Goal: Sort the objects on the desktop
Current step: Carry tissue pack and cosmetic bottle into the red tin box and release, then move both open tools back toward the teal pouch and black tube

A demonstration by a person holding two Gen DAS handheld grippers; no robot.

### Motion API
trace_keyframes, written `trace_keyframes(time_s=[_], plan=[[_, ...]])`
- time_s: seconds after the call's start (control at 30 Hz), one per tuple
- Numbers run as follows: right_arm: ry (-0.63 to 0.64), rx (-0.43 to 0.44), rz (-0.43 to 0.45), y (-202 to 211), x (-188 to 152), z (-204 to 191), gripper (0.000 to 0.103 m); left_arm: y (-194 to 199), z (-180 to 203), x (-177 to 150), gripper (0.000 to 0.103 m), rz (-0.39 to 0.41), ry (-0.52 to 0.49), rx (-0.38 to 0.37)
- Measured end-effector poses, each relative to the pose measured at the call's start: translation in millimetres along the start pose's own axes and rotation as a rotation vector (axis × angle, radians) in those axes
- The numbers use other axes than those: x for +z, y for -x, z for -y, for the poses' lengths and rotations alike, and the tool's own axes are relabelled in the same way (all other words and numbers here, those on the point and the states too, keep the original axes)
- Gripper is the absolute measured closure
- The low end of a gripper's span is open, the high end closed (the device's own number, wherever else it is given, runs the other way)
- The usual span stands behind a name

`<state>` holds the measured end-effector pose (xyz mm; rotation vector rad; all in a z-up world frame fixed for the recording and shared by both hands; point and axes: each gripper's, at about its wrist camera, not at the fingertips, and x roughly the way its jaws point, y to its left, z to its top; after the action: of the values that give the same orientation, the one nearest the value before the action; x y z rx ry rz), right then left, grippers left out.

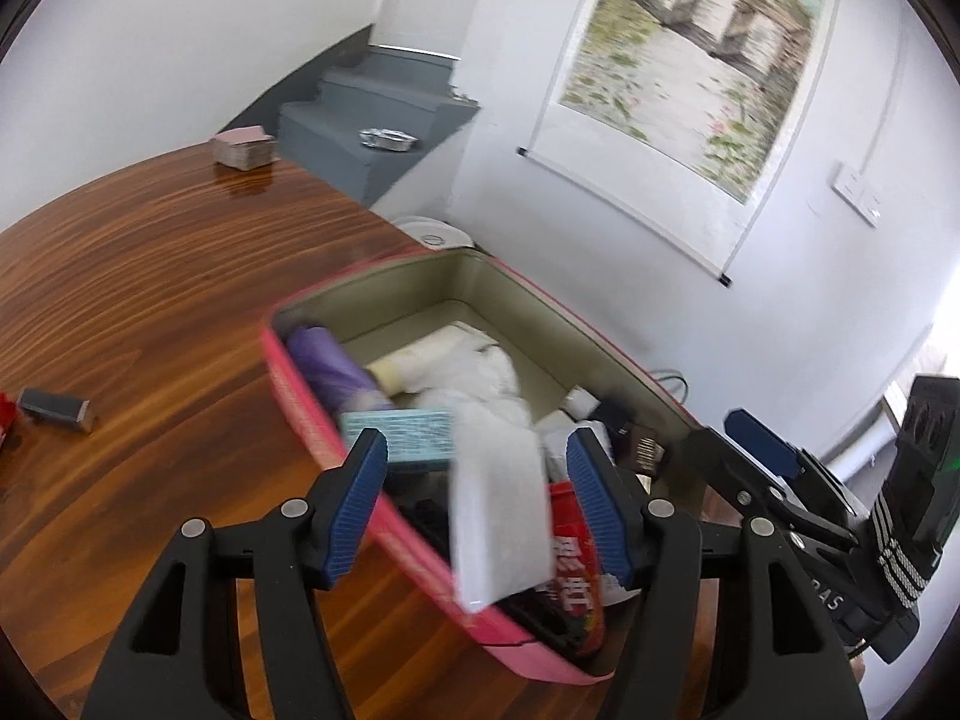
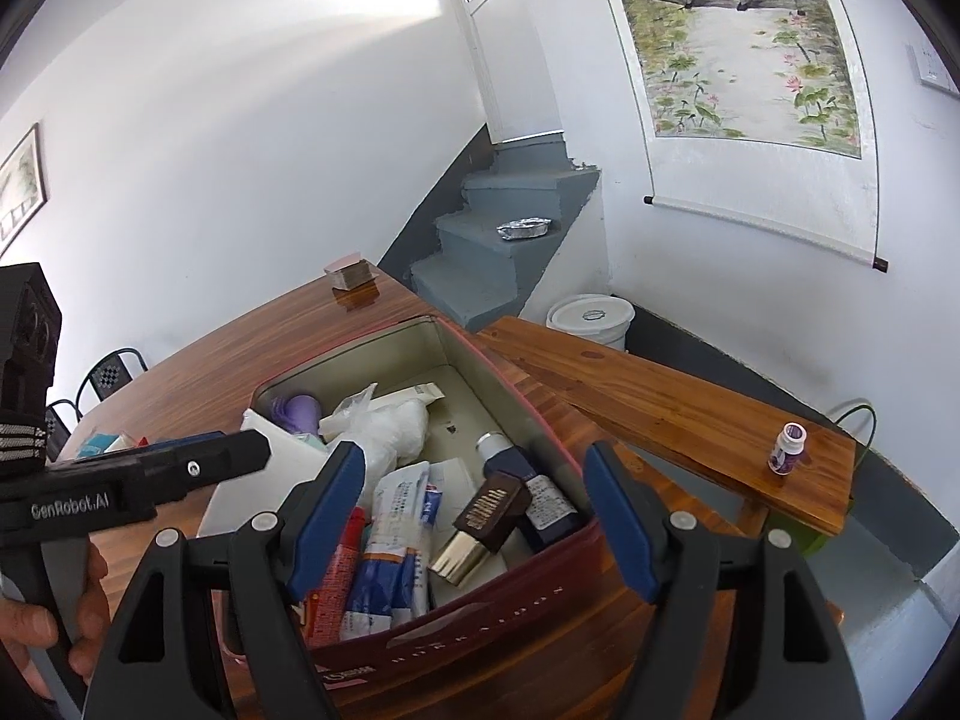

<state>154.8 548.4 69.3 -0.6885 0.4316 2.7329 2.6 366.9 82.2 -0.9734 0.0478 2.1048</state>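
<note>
On the wooden table (image 1: 150,276) sits a pink-sided box (image 1: 312,414) with a pale lining, and it is crowded with small things. Inside it the left wrist view shows a purple bundle (image 1: 321,363) at the far left corner, a crumpled white plastic bag (image 1: 474,369) in the middle, a pale blue carton (image 1: 399,435) nearer the camera and a red packet with white characters (image 1: 570,576) at the near end. A blurred white flat pack (image 1: 501,516) hangs over the box's near edge, between the blue pads of the left gripper (image 1: 477,498); the pads stand clear of it on both sides, so that gripper is open and grips nothing.

From the right wrist view the same box (image 2: 480,624) holds a dark blue bottle (image 2: 528,483), a brown case with a gold end (image 2: 480,525), a blue and white pouch (image 2: 396,546) and a red tube (image 2: 336,576). The right gripper (image 2: 477,516) hovers above this near end with its jaws spread wide and empty.

Further out, a small dark block (image 1: 54,408) lies on the table to the left, and a stack of pink-topped cards (image 1: 243,147) rests near the far edge. A wooden plank (image 2: 672,408) beside the box carries a small purple-labelled bottle (image 2: 787,449), standing upright. Beyond are grey steps (image 2: 498,258), a white bucket (image 2: 591,318) and a hanging scroll painting (image 2: 744,42) on the white wall.
</note>
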Motion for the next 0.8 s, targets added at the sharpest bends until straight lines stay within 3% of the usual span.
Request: trace_keyframes(time_s=[0.47, 0.8], plan=[[0.065, 0.072, -0.013, -0.9, -4.0, -43.7, 0.023, 21.6, -49.5, -8.2, 0.037, 0.031, 0.041, 0.16], [0.125, 0.151, -0.036, -4.5, -8.8, -88.5, 0.023, 48.6, -113.0, -18.1, 0.037, 0.04, 0.135, 0.278]])
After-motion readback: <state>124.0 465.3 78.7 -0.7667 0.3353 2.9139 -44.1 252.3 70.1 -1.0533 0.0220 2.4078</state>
